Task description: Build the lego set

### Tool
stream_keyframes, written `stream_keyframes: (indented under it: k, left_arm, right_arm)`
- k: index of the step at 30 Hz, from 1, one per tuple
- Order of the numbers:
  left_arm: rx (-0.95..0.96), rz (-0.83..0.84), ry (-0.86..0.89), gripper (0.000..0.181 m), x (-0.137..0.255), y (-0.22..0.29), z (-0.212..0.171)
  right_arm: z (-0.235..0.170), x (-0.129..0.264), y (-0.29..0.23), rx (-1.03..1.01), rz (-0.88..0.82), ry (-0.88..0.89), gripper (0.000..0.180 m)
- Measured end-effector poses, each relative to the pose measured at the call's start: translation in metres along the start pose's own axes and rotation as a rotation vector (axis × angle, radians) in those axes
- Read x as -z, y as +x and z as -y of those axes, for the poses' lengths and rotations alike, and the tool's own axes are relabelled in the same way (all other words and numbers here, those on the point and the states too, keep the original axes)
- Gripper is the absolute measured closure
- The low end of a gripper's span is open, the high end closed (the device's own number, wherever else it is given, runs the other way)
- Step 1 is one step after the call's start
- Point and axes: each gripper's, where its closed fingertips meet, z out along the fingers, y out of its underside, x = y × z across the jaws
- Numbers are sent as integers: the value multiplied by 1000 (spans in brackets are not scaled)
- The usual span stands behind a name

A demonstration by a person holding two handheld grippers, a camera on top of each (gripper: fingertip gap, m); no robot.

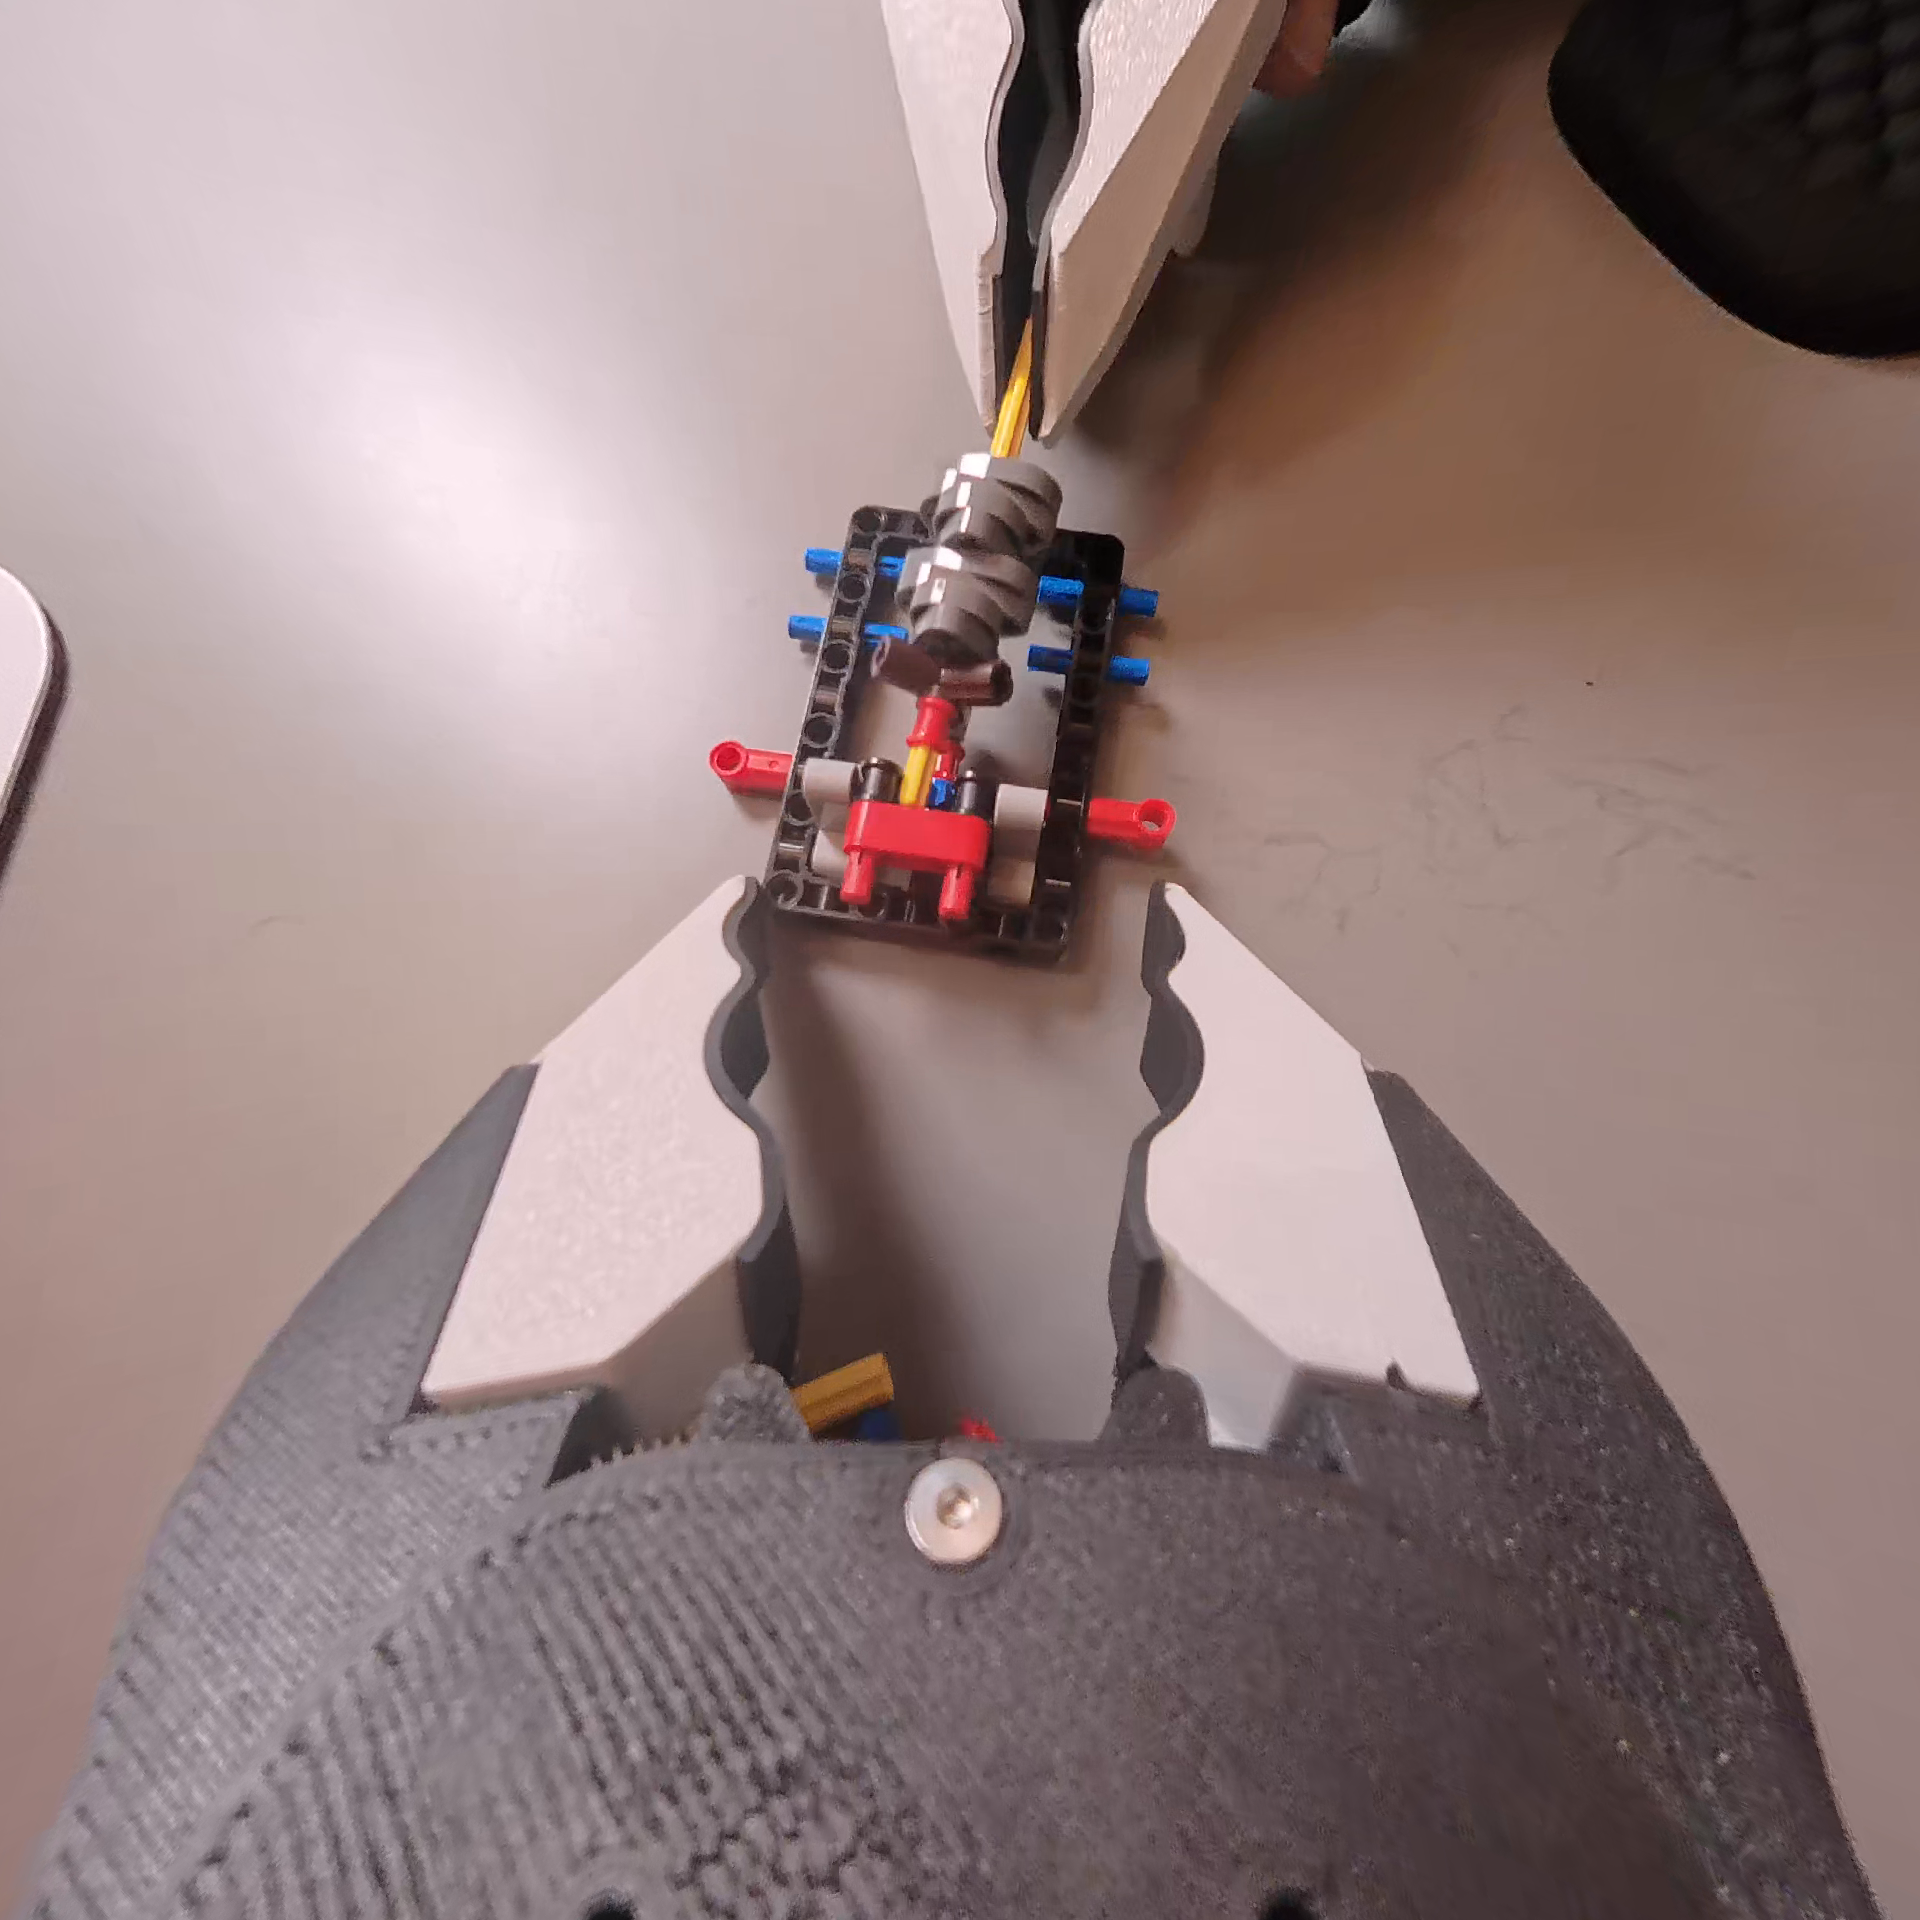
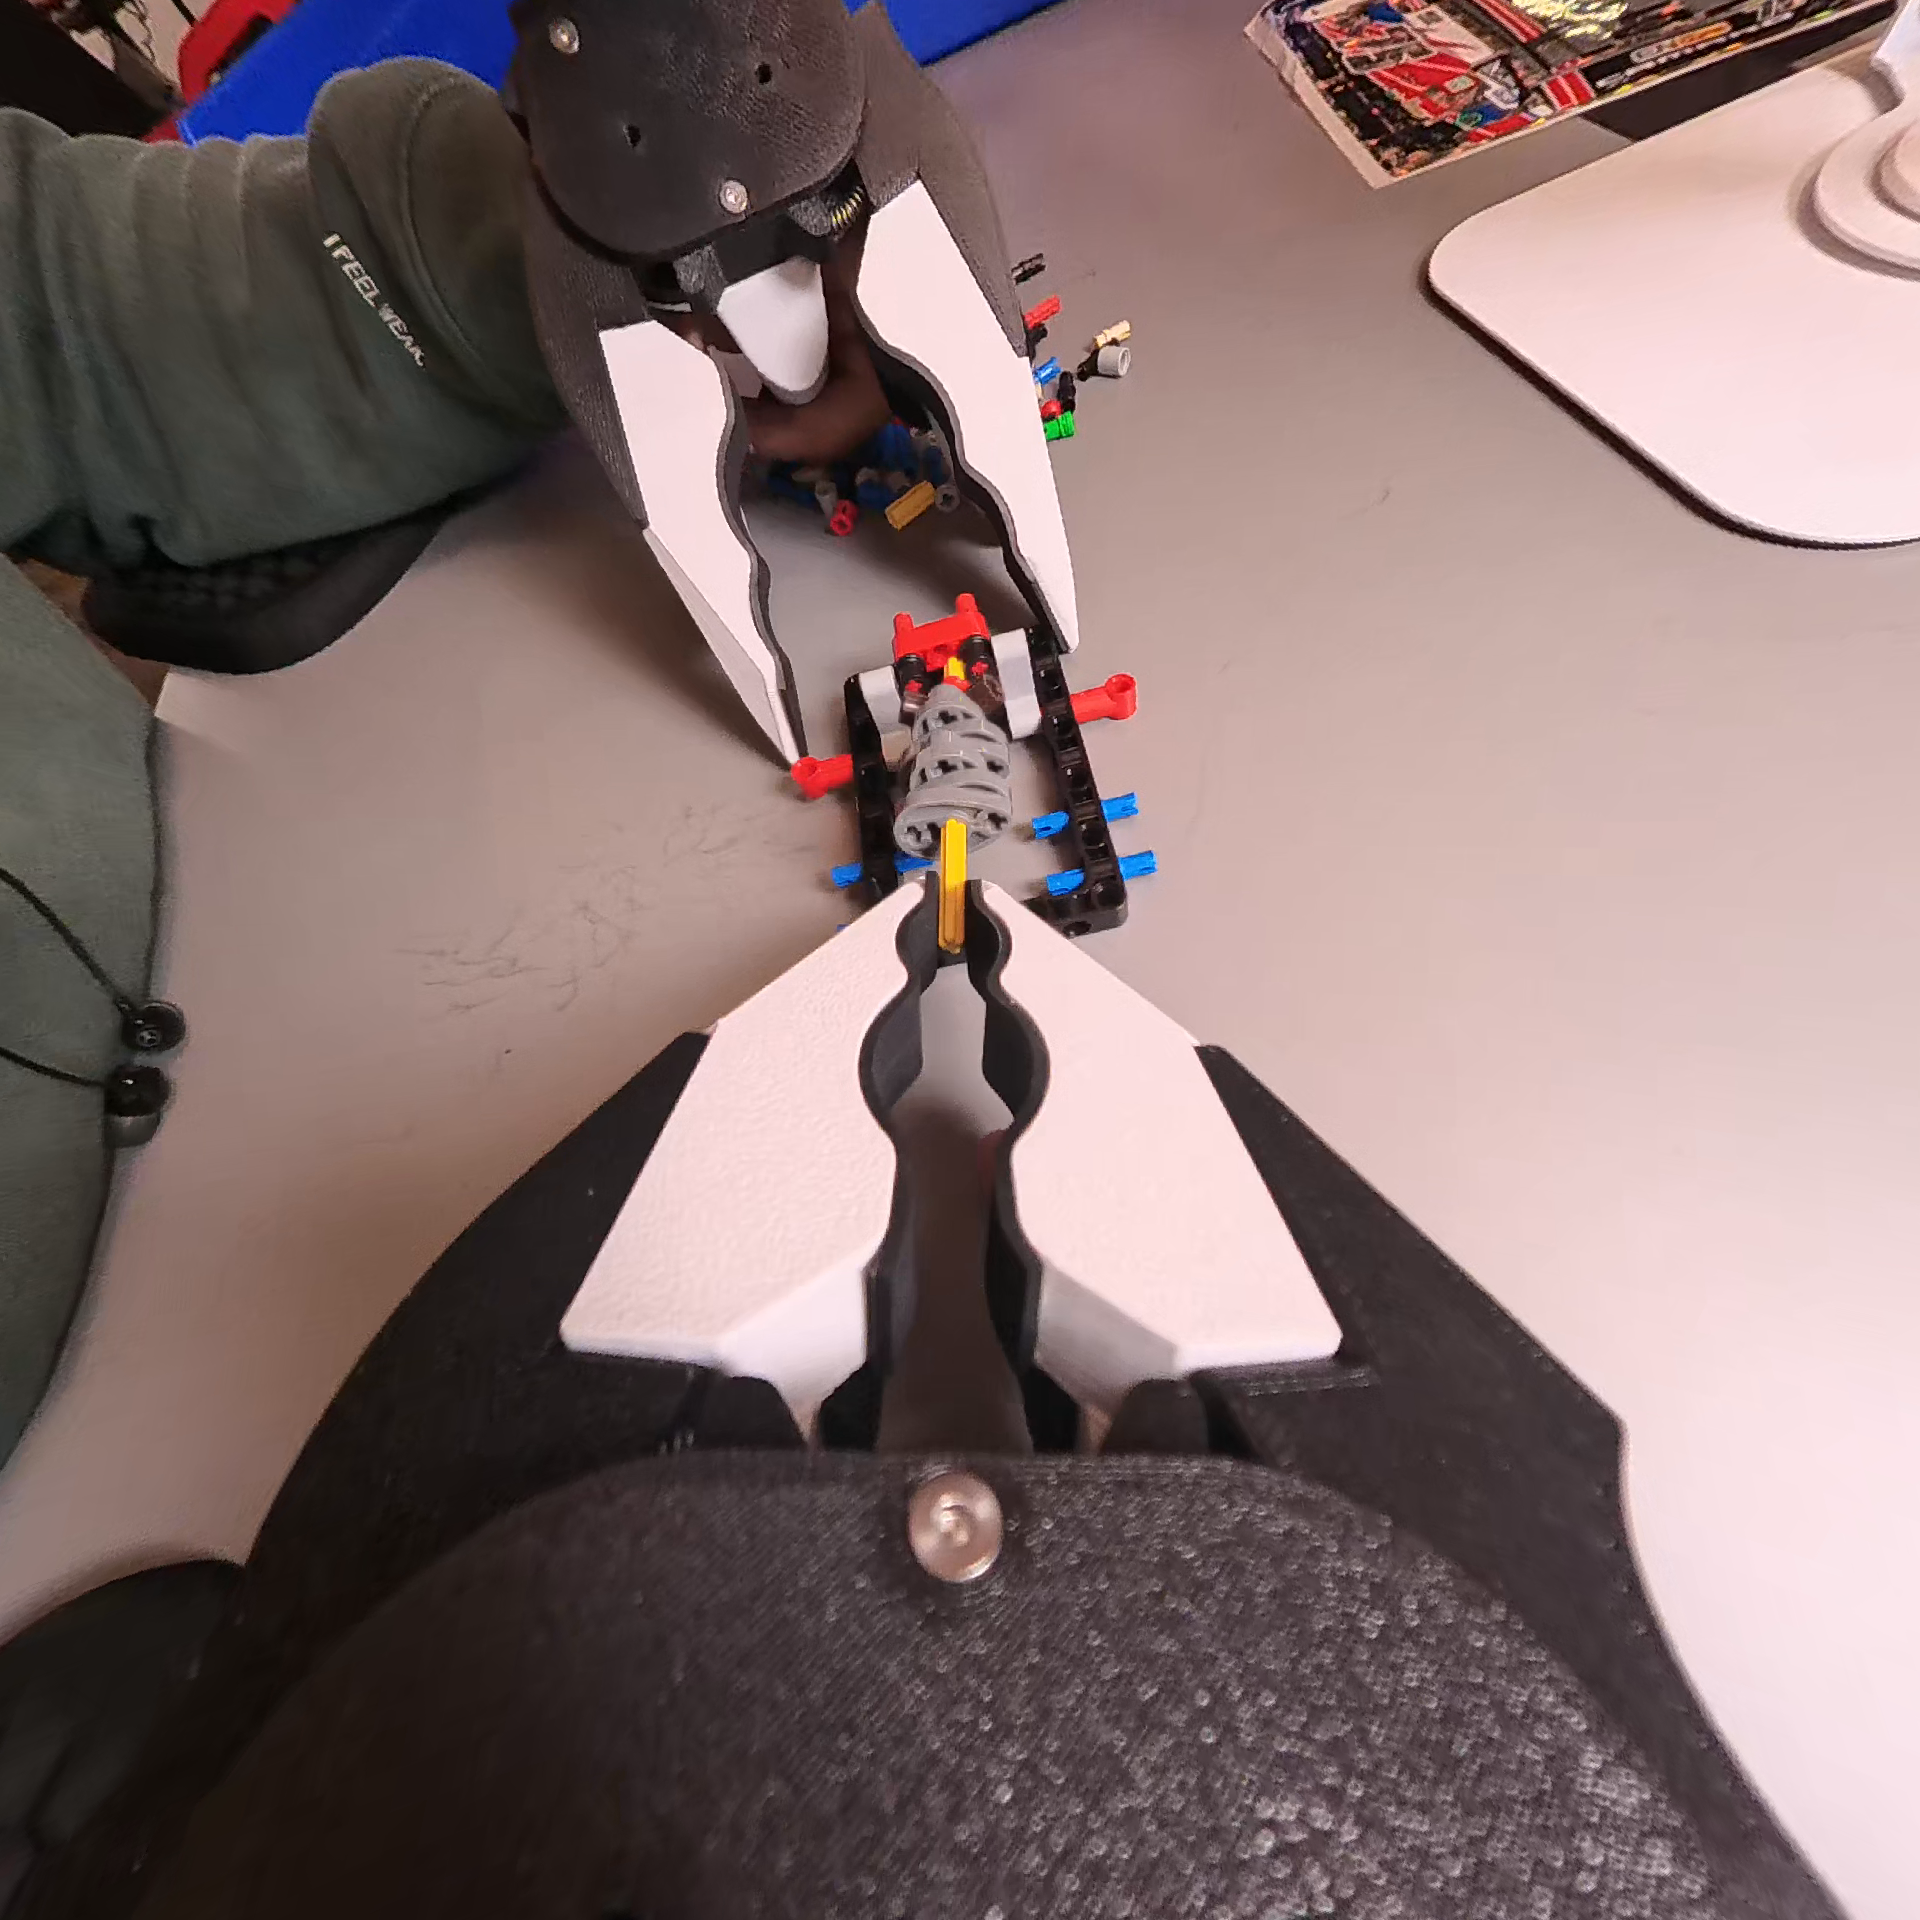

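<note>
**Axle going into the frame, right gripper driving**

Axle first: the yellow axle (image 2: 952, 885) is pinched at its near end between the tips of the right gripper (image 2: 951, 914), jaws closed on it, and it runs straight ahead through two grey worm gears (image 2: 954, 774) toward the red connector block (image 2: 940, 634) at the far end of the black rectangular frame (image 2: 1081, 790). The frame lies flat on the grey table (image 2: 1351, 831), directly ahead of the right gripper's tips. Blue pins (image 2: 1101, 844) and red pins (image 2: 1103, 701) stick out of its long sides.

From the opposite end comes the left gripper (image 1: 951, 904), jaws spread wide and holding nothing, its tips at the frame's near corners; contact there is hard to call.

My read: this is the axle-seating step. The next move calls for a straight push along the axle line, with the left gripper bracing the frame so it doesn't skid.

Containers? None clearly in view. Loose parts (image 2: 883, 488) lie scattered on the table behind the left gripper, with a few more (image 2: 1070, 364) just beside it.
</note>
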Motion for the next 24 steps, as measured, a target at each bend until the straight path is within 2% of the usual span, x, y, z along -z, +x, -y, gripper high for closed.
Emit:
stream_keyframes:
  k: [8, 24]
  left_arm:
    - [14, 13, 11, 122, -1, -5, 2]
    - [6, 15, 14, 122, 0, -4, 2]
  right_arm:
    - [-1, -1, 1, -42, 41, -11, 177]
    - [-9, -3, 2, -22, 82, -94, 177]
